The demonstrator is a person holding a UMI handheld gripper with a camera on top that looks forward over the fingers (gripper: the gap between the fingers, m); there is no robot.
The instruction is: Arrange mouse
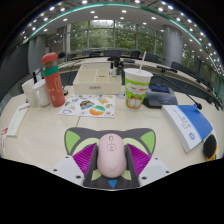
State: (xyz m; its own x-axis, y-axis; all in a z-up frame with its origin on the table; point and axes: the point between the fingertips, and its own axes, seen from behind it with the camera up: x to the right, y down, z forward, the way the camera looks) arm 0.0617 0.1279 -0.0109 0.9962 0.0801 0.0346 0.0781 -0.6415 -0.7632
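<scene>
A pale pink computer mouse (110, 160) sits lengthwise between my gripper's (110, 150) two fingers, its scroll wheel pointing away from me. Both magenta pads (82, 157) press against its sides, so the gripper is shut on it. The mouse is over the near part of a beige table (60, 135). I cannot tell whether it rests on the table or is held just above it.
Beyond the fingers lie a colourful printed sheet (90, 105), an orange-red bottle (53, 80) by a white box (35, 93), a white cup with green print (138, 88) and a dark flat object (158, 100). A blue-and-white packet (190, 125) lies at the right.
</scene>
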